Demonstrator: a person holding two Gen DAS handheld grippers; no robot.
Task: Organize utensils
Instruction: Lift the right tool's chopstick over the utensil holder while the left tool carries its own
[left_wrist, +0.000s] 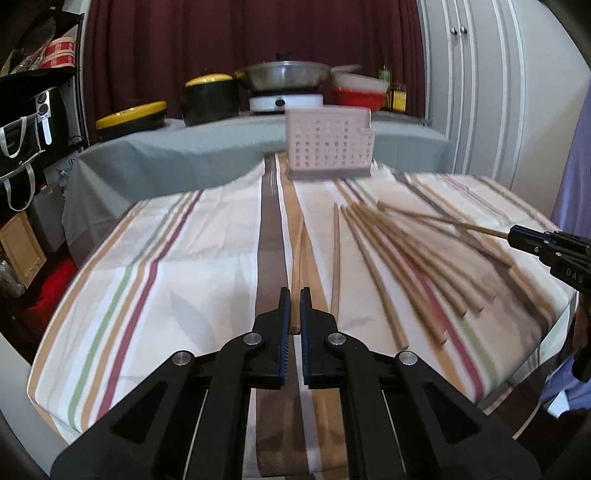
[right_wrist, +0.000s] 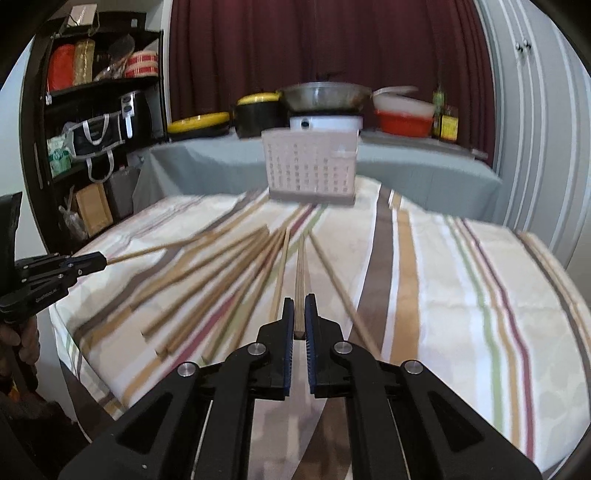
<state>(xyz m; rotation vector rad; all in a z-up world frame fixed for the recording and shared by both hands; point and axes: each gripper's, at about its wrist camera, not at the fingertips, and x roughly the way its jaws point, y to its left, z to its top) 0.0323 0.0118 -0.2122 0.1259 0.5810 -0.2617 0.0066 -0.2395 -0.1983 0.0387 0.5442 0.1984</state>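
A white perforated utensil holder (left_wrist: 328, 144) (right_wrist: 310, 166) stands upright at the far end of the striped tablecloth (left_wrist: 184, 258). Several wooden chopsticks (left_wrist: 406, 258) (right_wrist: 221, 280) lie fanned out on the cloth. My left gripper (left_wrist: 294, 295) is shut on chopsticks (left_wrist: 298, 251) that point forward toward the holder. It also shows at the left edge of the right wrist view as the left gripper (right_wrist: 103, 260). My right gripper (right_wrist: 299, 301) is shut on chopsticks (right_wrist: 301, 266) pointing ahead. At the right edge of the left wrist view, the right gripper (left_wrist: 513, 234) shows with a stick jutting from it.
Behind the holder a grey-covered table (left_wrist: 166, 155) carries black pots with yellow lids (left_wrist: 210, 96), a wok on a white cooker (left_wrist: 284, 77), a red bowl (left_wrist: 358, 96) and bottles. A black shelf (right_wrist: 92, 110) stands at the left, white cabinet doors (left_wrist: 480, 92) at the right. A hand (right_wrist: 22, 339) holds the left gripper's handle.
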